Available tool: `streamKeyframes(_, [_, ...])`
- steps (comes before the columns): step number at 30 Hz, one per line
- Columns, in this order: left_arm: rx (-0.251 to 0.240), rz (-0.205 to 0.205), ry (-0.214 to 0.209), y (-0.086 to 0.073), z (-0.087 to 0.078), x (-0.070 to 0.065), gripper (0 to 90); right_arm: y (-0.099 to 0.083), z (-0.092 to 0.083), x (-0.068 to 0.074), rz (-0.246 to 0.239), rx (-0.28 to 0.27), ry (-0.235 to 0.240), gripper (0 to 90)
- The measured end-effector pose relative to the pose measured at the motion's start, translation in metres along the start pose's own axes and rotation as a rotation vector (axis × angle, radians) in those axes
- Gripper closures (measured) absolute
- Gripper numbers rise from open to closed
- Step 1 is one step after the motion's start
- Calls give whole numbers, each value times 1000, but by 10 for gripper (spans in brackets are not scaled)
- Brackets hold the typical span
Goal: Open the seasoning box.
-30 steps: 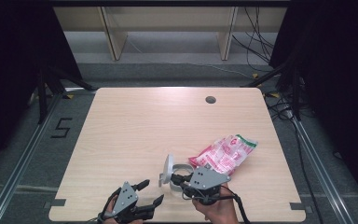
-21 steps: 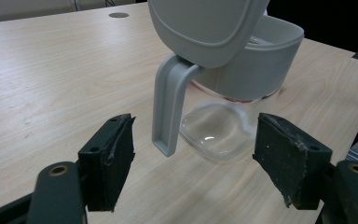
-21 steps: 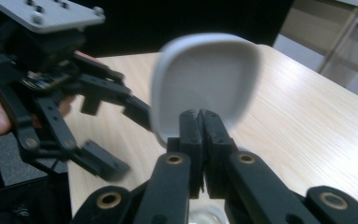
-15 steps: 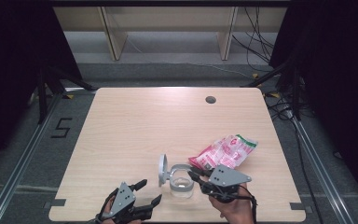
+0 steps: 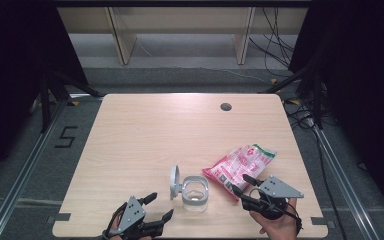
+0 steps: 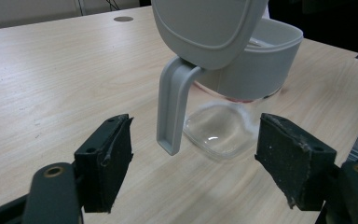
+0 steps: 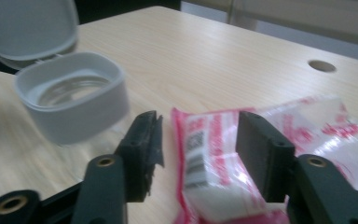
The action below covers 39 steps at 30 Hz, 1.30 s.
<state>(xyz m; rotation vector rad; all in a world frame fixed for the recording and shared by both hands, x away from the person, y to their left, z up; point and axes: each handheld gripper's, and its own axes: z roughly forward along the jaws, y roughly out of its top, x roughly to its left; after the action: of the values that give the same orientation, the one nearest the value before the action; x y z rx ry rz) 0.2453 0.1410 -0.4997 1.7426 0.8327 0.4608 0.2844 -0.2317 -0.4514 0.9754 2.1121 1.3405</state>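
The right gripper (image 5: 243, 189) sits at the near right of the surface (image 5: 145, 135), its jaws spread apart and empty, straddling the near end of the pink and white snack bag (image 5: 241, 165). In the right gripper view the bag (image 7: 214, 154) lies between the 2 black jaws, its sealed edge with the barcode pointing back toward the hand, though neither pad clearly presses on it yet.

The bag's long axis runs from that near-left end away toward the far right, so it lies roughly in line with the way this gripper points. That is the relation the next move likely turns on: closing here would catch the bag across its narrow end.

Just left of the bag, close but apart from it, stands the clear container (image 5: 195, 191) with a grey rim, its hinged grey lid (image 5: 174, 181) flipped upright on the left side. It looks empty from above.

The left gripper (image 5: 159, 207) rests at the near edge, also released, holding nothing. From the left gripper view, the container (image 6: 242, 70) stands straight ahead, its handle-like latch (image 6: 172, 112) hanging between the open jaws but beyond them. The right hand is clearly nearer the bag; the left is nearer the container.
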Motion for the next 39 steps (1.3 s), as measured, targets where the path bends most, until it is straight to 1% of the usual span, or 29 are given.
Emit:
streamKeyframes(2, [5, 1, 4, 0, 0, 0, 254, -4, -2, -6, 7, 6, -20, 436])
streamKeyframes(4, [13, 22, 4, 0, -2, 1, 253, -9, -5, -12, 47, 23, -47, 392])
streamKeyframes(6, [4, -4, 11, 0, -1, 0, 253, -10, -7, -13, 56, 26, -59, 371])
streamKeyframes(8, [17, 22, 12, 0, -1, 0, 252, -15, -9, -18, 112, 23, -79, 338])
streamKeyframes(9, [13, 26, 2, 0, 0, 0, 252, -15, -9, -18, 112, 23, -79, 338])
streamKeyframes(10, [13, -3, 12, 0, 0, -2, 252, -17, -10, -21, 128, 39, -98, 306])
streamKeyframes(11, [20, 5, 16, 0, -1, -1, 252, -17, -10, -21, 128, 39, -98, 306])
streamKeyframes(12, [19, 17, 13, 0, -1, -1, 251, -21, -9, -24, 165, 50, -111, 283])
streamKeyframes(15, [25, 25, 11, 0, -1, -2, 251, -25, -6, -31, 167, 59, -121, 261])
streamKeyframes(16, [8, 32, 6, 1, 0, -1, 251, -27, -6, -34, 187, 80, -120, 221])
streamKeyframes(17, [19, 7, 21, 1, -2, -2, 251, -28, -5, -35, 191, 90, -123, 213])
streamKeyframes(19, [19, 15, 21, 0, -2, -3, 250, -30, -3, -36, 225, 113, -117, 191])
streamKeyframes(20, [19, 15, 21, 0, -2, -3, 250, -32, -1, -41, 191, 111, -116, 184])
streamKeyframes(22, [9, 11, 12, 0, -1, -2, 250, -33, 1, -43, 190, 90, -109, 184])
streamKeyframes(23, [23, 8, 24, 0, -2, -3, 250, -32, 1, -42, 266, 95, -109, 176])
streamKeyframes(24, [22, 20, 23, 0, -2, -2, 250, -33, 3, -44, 260, 76, -110, 170])
streamKeyframes(25, [22, 20, 23, 0, -2, -2, 250, -33, 2, -46, 263, 95, -117, 167])
streamKeyframes(26, [17, 34, 9, 0, -1, -2, 250, -33, 4, -50, 229, 85, -123, 166])
streamKeyframes(27, [17, 34, 9, 0, -1, -2, 250, -33, 5, -49, 260, 86, -107, 166])
streamKeyframes(28, [19, 42, 11, 0, -2, -1, 250, -33, 5, -49, 260, 86, -107, 166])
streamKeyframes(29, [22, 18, 17, 1, -2, -3, 250, -34, 6, -54, 235, 103, -111, 168])
streamKeyframes(30, [22, 16, 17, 1, -2, -3, 250, -34, 8, -50, 310, 92, -108, 166])
streamKeyframes(32, [26, 13, 15, 0, -2, -3, 250, -34, 8, -52, 305, 104, -108, 167])
streamKeyframes(33, [28, 26, 17, 0, -2, -3, 250, -34, 11, -58, 258, 85, -107, 166])
streamKeyframes(34, [28, 25, 16, 0, -2, -3, 250, -34, 12, -58, 272, 87, -106, 163])
streamKeyframes(36, [25, 22, 17, 0, -2, -3, 250, -33, 14, -60, 245, 98, -128, 164])
streamKeyframes(37, [21, 19, 7, 0, -2, -3, 250, -33, 14, -60, 271, 92, -105, 165])
streamKeyframes(38, [13, 16, 5, 1, -2, -4, 251, -33, 15, -62, 253, 83, -125, 165])
streamKeyframes(39, [14, 20, 6, 1, -2, -4, 251, -33, 16, -62, 266, 78, -105, 165])
